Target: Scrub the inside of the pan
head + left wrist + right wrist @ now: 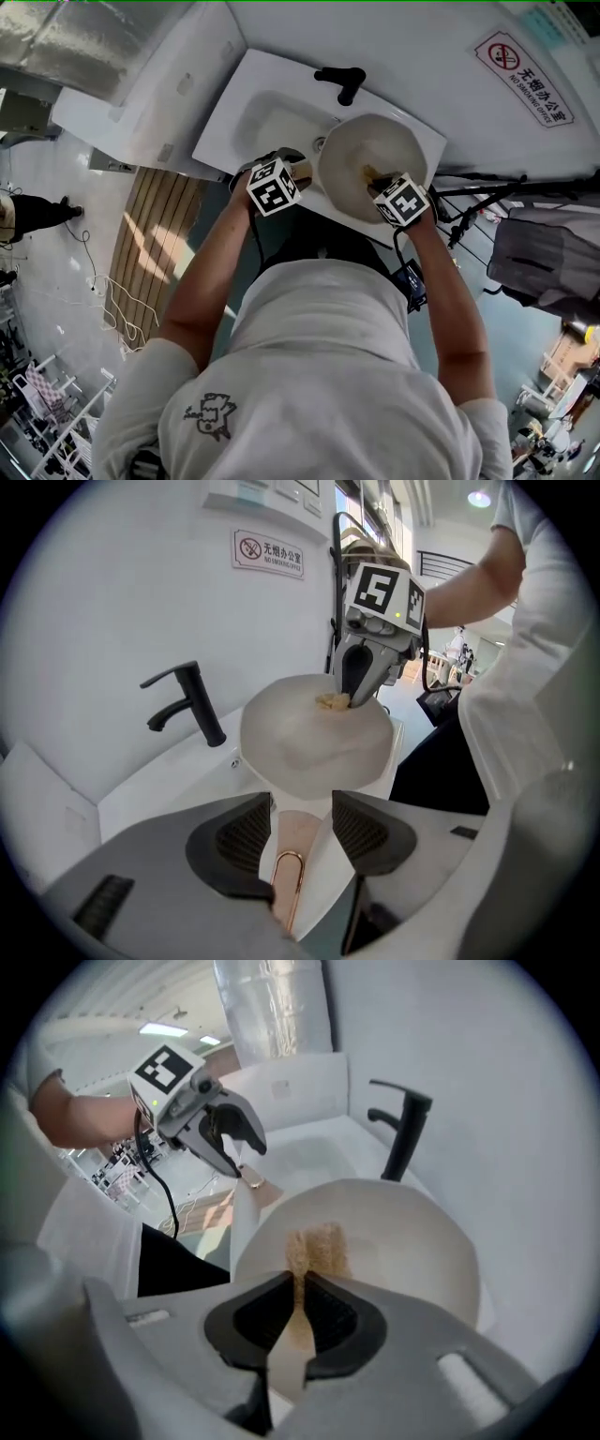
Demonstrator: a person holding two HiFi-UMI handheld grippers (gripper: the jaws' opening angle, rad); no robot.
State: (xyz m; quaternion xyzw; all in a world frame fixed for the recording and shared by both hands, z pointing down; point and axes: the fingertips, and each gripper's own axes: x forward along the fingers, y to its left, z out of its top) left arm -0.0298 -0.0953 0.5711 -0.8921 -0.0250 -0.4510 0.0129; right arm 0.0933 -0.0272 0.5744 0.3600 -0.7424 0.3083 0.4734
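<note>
A cream pan (375, 150) hangs tilted over the white sink (258, 117), its inside facing me. My left gripper (302, 174) is shut on the pan's beige handle (289, 841), which ends in a copper loop; the handle lies between the jaws of that gripper (300, 832). My right gripper (377, 181) is shut on a thin tan scrub pad (317, 1246), whose free end lies against the pan's inner wall (403, 1241). From the left gripper view the pad (330, 701) sits at the pan's far rim under the right gripper (352, 688). The right gripper view also shows the left gripper (240, 1159).
A black faucet (342, 82) stands at the back of the sink, close to the pan's far rim. A white wall with a no-smoking sign (523, 64) lies behind it. The person's trunk stands against the counter's front edge (281, 202). Cables and a stand (473, 211) lie to the right.
</note>
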